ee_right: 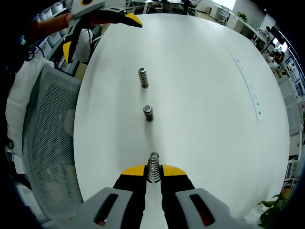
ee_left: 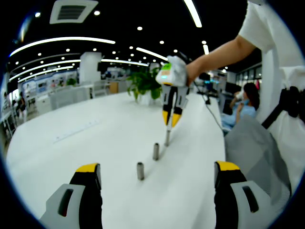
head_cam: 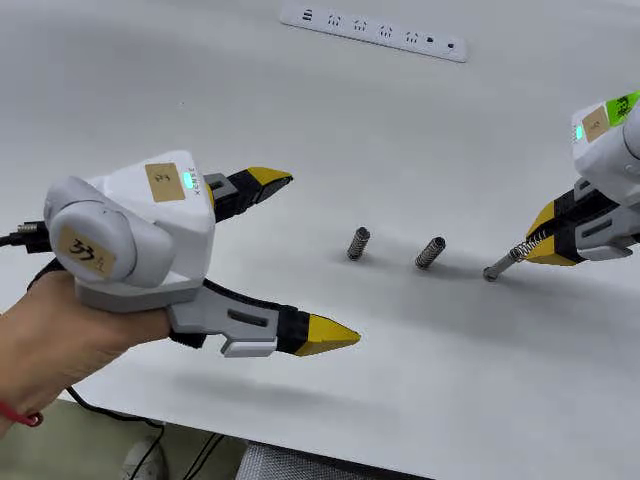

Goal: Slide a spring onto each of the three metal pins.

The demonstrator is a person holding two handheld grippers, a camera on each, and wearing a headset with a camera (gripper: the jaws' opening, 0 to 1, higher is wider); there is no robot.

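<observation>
Shiny metal springs (head_cam: pixel 430 252), matt tabletop (head_cam: pixel 250 100)

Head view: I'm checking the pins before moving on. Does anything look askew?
Only the third pin: it slants in the shut right gripper, spring on it, while the middle pin and the farthest pin stand upright.

- A plain white table (head_cam: pixel 300 130) spreads out in front of me.
- A white power strip (head_cam: pixel 373 32) with a row of sockets lies flat near its far edge.
- A grey mesh chair (ee_right: pixel 43 143) stands beside the table's near edge.
- A leafy green plant (ee_left: pixel 143 85) stands beyond the table's end.
- Long strip lights (ee_left: pixel 62 40) and a square air vent (ee_left: pixel 71 10) sit in a dark ceiling.
- A person in pale blue (ee_left: pixel 245 107) sits in the background.
</observation>
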